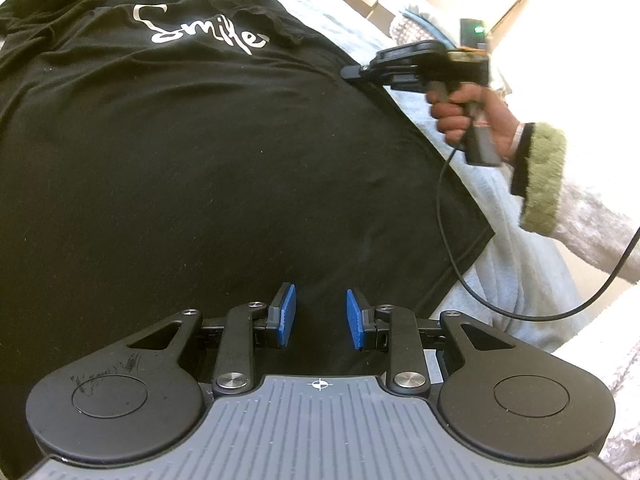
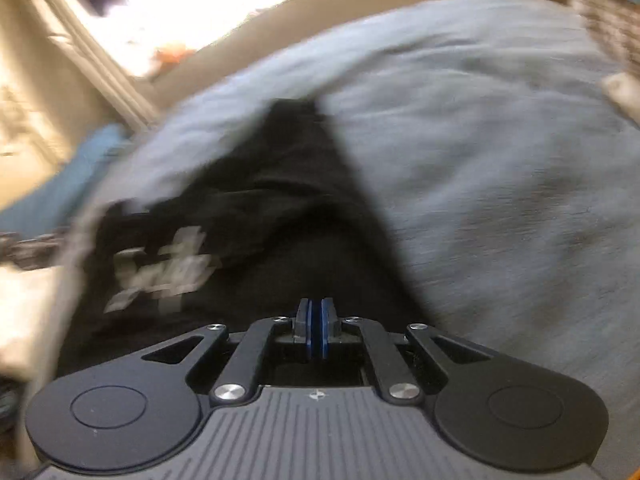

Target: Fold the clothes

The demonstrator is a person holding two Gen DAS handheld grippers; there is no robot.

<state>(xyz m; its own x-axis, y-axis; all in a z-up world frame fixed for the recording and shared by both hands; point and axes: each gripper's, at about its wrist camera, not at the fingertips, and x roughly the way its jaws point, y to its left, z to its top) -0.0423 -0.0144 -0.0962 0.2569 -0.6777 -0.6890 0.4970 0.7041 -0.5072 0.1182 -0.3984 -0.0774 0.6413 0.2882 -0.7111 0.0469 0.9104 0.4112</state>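
Black T-shirt (image 1: 180,152) spread flat on a pale grey blanket (image 1: 532,248), with two hand-held grippers at its edges.

The left gripper (image 1: 320,318) hovers over the shirt's lower part, its blue pads (image 1: 286,314) apart with nothing between them; the white lettering (image 1: 200,28) lies toward 11 o'clock of it. The right gripper (image 2: 316,330), held in a hand (image 1: 468,112) with a green cuff (image 1: 544,176), meets the shirt's side edge at 2 o'clock; its pads are pressed together, and whether they pinch fabric cannot be told.
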